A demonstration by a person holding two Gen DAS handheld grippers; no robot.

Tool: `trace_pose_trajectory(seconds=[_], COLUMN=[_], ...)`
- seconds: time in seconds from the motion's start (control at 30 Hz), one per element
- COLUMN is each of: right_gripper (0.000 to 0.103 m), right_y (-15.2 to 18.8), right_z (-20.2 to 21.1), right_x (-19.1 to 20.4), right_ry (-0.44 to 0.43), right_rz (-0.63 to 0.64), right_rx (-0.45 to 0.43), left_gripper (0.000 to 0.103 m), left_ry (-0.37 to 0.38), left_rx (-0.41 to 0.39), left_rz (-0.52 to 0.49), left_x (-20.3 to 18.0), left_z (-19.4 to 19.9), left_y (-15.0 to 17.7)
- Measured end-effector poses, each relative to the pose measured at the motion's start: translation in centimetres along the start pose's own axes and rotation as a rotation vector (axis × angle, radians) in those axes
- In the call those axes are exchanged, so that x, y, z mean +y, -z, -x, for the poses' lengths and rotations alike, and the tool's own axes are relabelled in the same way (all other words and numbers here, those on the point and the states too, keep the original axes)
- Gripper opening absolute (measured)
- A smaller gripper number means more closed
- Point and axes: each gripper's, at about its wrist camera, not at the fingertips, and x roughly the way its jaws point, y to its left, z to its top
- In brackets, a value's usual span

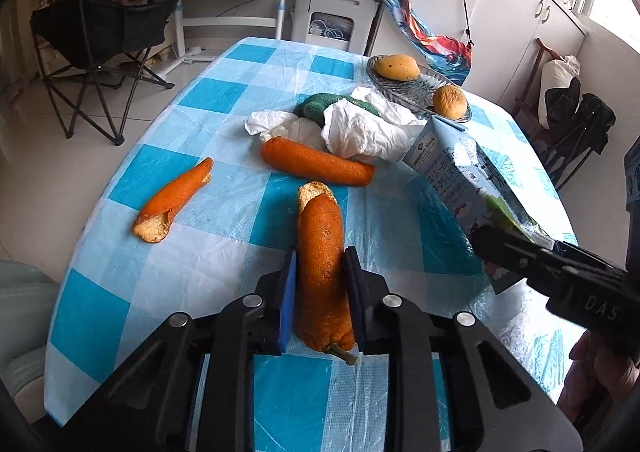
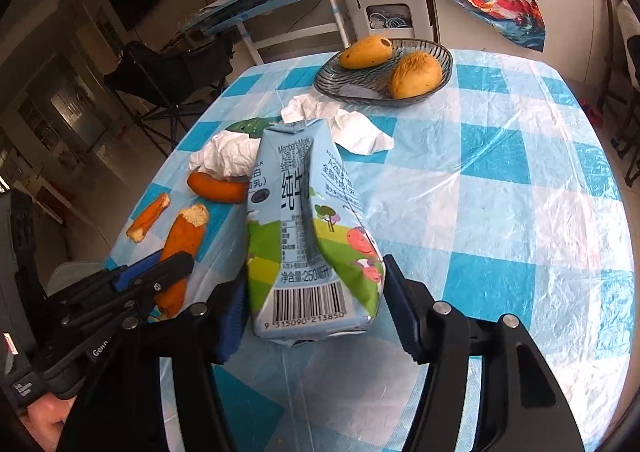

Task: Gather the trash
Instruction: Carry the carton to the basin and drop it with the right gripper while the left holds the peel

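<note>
On the table (image 1: 224, 236), a light, bendy orange peel (image 1: 322, 272) is being squeezed near its stem end by the left gripper (image 1: 320, 272), while a soft, dented milk carton (image 2: 308, 236) is being pinched low down by the right gripper (image 2: 316, 292).

On the worktop (image 2: 500, 180), the milk carton (image 2: 308, 220) lies right of three orange peels (image 1: 320, 248); crumpled tissues (image 1: 360, 128) sit behind them, and a bowl (image 2: 440, 52) holding two mangoes (image 2: 416, 74) stands farthest back
</note>
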Motion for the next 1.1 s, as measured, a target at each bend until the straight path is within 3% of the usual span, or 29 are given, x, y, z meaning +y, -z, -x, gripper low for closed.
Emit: trace_pose_trajectory(seconds=[0.2, 0.33, 1.1], right_gripper=[0.06, 0.06, 0.06], right_y=[0.5, 1.0, 3.2], right_z=[1.7, 2.6, 4.3], right_x=[-1.3, -0.9, 1.5], right_ry=[-0.137, -0.191, -0.21], right_rz=[-0.127, -0.146, -0.063], right_rx=[-0.016, -0.02, -0.001], left_gripper=[0.021, 0.021, 0.021], left_ry=[0.021, 0.025, 0.036], left_rx=[-0.03, -0.048, -0.101], left_rz=[-0.033, -0.044, -0.048], left_x=[-0.7, -0.8, 0.8], left_z=[1.6, 2.7, 7.0], left_y=[0.8, 1.3, 3.9])
